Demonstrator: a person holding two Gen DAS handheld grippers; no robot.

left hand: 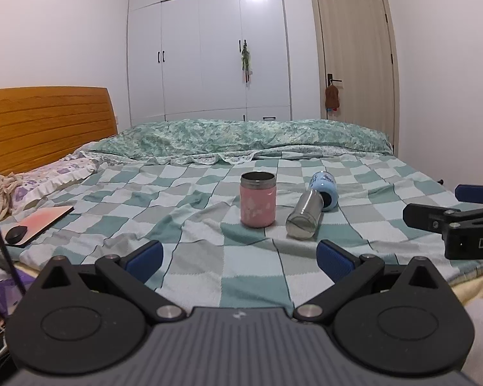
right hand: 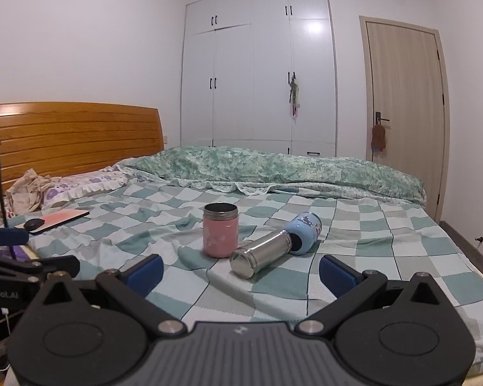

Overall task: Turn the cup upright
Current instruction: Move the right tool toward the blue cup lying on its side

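A pink cup [left hand: 258, 201] with a steel rim stands upright on the checked bedspread; it also shows in the right wrist view [right hand: 220, 230]. Right of it a steel flask [left hand: 304, 214] lies on its side, its mouth inside a tipped light-blue cup [left hand: 324, 188]. The right wrist view shows the flask [right hand: 260, 253] and the blue cup [right hand: 303, 232] too. My left gripper [left hand: 240, 259] is open and empty, short of the cups. My right gripper [right hand: 241, 271] is open and empty, just in front of the flask's base.
A laptop [left hand: 37, 222] with a black mouse [left hand: 16, 234] lies on the bed at left, near a pillow [left hand: 48, 178] and wooden headboard [left hand: 48, 122]. A folded green quilt [left hand: 241, 138] lies across the far side. The right gripper's body [left hand: 454, 222] shows at the right edge.
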